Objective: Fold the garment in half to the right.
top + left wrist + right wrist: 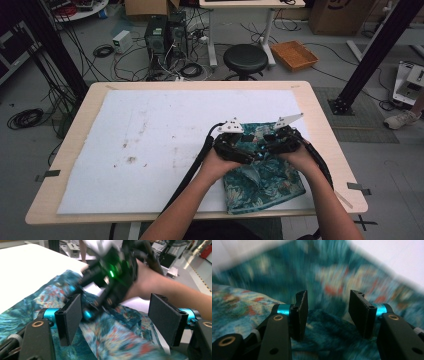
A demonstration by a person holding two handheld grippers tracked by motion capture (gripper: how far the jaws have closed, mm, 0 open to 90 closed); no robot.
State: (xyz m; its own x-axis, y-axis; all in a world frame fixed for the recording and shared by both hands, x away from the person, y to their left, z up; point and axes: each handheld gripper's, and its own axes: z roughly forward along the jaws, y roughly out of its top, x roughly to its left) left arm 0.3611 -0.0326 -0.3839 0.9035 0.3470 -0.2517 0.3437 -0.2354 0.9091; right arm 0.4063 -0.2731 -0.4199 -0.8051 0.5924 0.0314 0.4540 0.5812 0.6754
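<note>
Now, both grippers over the cloth [262, 177]

Right gripper [328, 312] and left gripper [115, 315] hover released above it; the right is nearer a fold.

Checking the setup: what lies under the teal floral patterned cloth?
The teal floral patterned cloth lies on a white mat over the pale wooden table. Anything beneath its folds is covered.
</note>
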